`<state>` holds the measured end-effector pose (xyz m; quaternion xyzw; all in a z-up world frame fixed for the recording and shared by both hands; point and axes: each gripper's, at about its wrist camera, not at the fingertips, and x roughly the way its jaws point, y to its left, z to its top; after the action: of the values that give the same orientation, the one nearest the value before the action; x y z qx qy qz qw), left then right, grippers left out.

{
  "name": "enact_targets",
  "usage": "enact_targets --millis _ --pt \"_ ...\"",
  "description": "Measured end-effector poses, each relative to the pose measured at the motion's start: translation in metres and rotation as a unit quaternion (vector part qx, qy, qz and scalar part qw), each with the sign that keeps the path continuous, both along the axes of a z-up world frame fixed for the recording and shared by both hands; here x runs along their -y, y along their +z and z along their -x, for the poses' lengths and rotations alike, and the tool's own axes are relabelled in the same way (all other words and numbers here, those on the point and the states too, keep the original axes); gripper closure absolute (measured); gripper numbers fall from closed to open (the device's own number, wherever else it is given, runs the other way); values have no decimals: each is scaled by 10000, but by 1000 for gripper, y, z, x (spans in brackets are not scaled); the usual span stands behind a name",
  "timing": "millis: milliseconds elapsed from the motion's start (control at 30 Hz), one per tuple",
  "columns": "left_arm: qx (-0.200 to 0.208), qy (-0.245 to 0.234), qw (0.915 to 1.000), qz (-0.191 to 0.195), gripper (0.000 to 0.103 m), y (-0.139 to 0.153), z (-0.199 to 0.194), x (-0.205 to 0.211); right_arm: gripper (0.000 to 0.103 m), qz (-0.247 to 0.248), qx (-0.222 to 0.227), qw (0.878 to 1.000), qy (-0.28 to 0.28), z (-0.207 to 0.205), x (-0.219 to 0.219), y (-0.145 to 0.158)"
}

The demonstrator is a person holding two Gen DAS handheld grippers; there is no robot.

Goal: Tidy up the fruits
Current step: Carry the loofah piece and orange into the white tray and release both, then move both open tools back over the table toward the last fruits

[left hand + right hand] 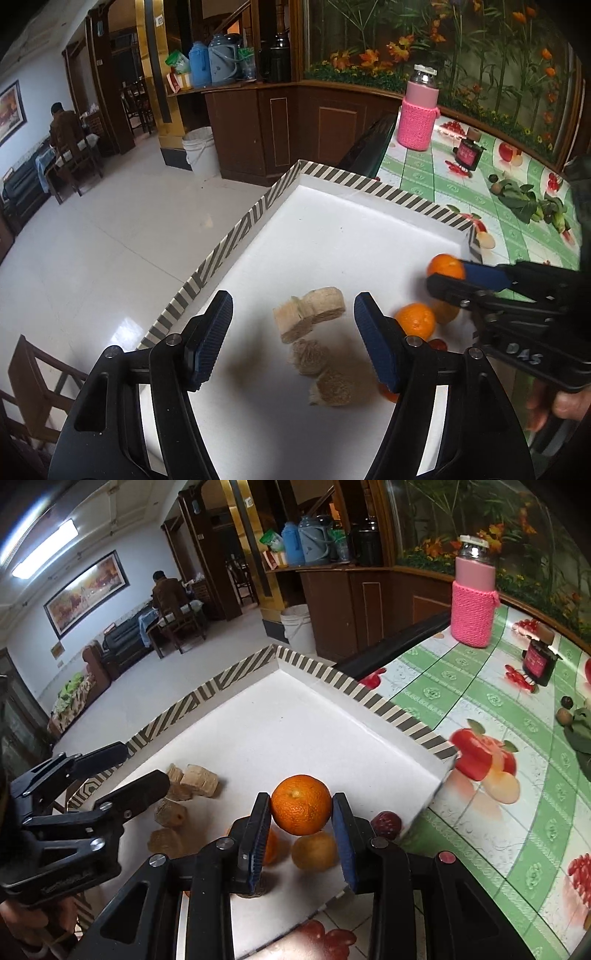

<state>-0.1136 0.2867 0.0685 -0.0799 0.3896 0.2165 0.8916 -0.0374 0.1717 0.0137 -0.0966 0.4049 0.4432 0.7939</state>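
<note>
A white tray [332, 229] with a striped rim sits at the table's corner; it also shows in the right wrist view [280, 716]. My right gripper [301, 805] is shut on an orange [301, 804] and holds it above the tray; the same orange [445, 266] shows in the left wrist view. Below it lie another orange [415, 319], a yellowish fruit [316, 851] and a dark red fruit [386, 825]. Several tan cut pieces [310, 314] lie in the tray. My left gripper [293, 325] is open and empty above them.
A pink knit-covered bottle [417, 110] and a small dark jar [467, 153] stand on the green fruit-print tablecloth [480, 701]. Green leaves with small fruits [524, 199] lie at the right. The tray's left side overhangs the floor.
</note>
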Motion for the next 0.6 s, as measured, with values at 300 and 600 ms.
enact_targets --millis 300,600 --pt "-19 -83 10000 36 34 -3 2 12 66 -94 -62 9999 -52 4 12 3" --pt "192 -348 9990 183 34 0 -7 43 66 -312 345 9976 -520 27 67 21"
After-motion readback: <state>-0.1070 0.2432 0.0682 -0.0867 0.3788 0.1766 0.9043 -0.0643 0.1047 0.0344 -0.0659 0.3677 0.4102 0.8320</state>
